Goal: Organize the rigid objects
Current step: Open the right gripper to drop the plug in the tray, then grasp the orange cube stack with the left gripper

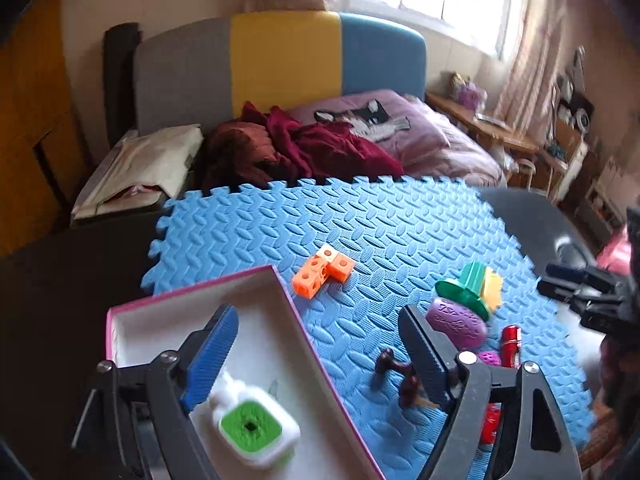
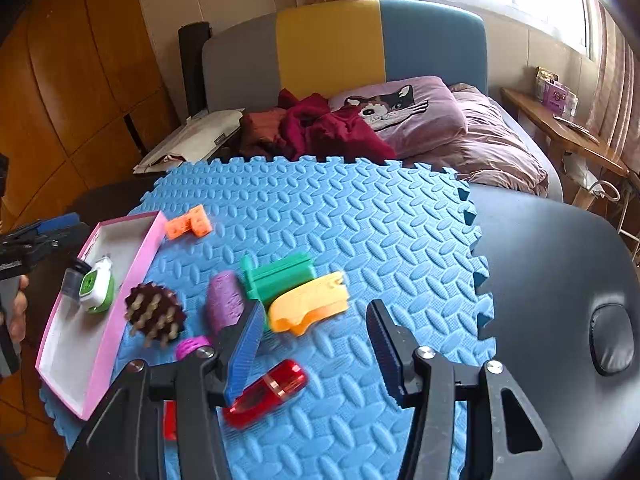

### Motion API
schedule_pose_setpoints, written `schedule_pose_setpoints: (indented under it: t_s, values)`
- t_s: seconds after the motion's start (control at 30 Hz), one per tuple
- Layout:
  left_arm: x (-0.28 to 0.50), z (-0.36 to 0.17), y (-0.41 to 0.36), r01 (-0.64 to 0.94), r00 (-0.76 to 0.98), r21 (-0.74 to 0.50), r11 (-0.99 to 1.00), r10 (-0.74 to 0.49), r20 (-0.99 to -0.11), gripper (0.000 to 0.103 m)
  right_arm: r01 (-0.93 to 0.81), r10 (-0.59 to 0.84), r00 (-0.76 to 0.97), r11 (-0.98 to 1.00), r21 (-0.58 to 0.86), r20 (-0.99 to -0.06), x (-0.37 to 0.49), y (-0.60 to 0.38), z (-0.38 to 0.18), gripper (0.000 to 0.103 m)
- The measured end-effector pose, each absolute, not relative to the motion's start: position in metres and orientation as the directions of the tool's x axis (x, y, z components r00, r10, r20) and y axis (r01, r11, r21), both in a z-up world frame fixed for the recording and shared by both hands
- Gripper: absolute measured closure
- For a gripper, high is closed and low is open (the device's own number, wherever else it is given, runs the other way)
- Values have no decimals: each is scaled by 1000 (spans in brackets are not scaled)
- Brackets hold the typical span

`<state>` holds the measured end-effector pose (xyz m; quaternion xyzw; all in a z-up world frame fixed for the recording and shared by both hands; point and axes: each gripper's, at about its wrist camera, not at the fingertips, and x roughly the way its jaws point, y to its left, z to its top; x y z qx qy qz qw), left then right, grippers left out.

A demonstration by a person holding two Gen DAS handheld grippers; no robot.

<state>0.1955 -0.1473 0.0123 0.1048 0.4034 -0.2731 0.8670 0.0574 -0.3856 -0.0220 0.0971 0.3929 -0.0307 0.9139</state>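
Note:
A pink-rimmed white box point(image 1: 192, 300) point(image 2: 132, 260) sits at the left of the blue foam mat point(image 1: 400, 232) point(image 2: 340, 208). A white and green gadget point(image 1: 252, 428) point(image 2: 96, 286) lies inside it. My left gripper point(image 1: 320, 354) is open and empty, above the box's right wall. On the mat lie orange cubes point(image 1: 322, 270) point(image 2: 188, 222), a green piece point(image 1: 466, 286) point(image 2: 278, 274), a yellow piece point(image 2: 308, 306), a purple oval point(image 1: 456, 322) point(image 2: 224, 304), a brown spiky toy point(image 2: 154, 314) and a red object point(image 2: 266, 394). My right gripper point(image 2: 316, 350) is open and empty above the mat.
The mat lies on a dark table point(image 2: 560, 280) in front of a bed with a cat pillow point(image 2: 396, 108) and red cloth point(image 2: 316, 128). A small magenta ball point(image 2: 192, 346) lies by the left finger. A wooden shelf point(image 2: 560, 128) stands at the right.

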Motion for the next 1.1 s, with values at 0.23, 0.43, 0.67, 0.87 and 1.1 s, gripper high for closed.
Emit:
schedule_pose_setpoints:
  t_s: [0.23, 0.43, 0.67, 0.87, 1.1]
  values:
    - [226, -26, -205, 650, 481, 101, 753, -305, -822, 29, 183, 91, 703, 935, 304, -705, 60, -424, -37, 49]
    - [257, -51, -228, 660, 445, 138, 738, -236, -864, 29, 173, 98, 725, 932, 319, -681, 58, -425, -30, 49]
    - [277, -76, -241, 686, 365, 94, 722, -230, -902, 56, 168, 86, 721, 941, 294, -688, 60, -421, -30, 49]
    - [274, -73, -239, 661, 393, 74, 747, -260, -882, 57, 201, 75, 706, 933, 300, -705, 61, -428, -36, 49]
    - [248, -27, -210, 579, 480, 1, 815, -340, -809, 57, 233, 125, 652, 906, 354, -748, 66, -438, -53, 49]
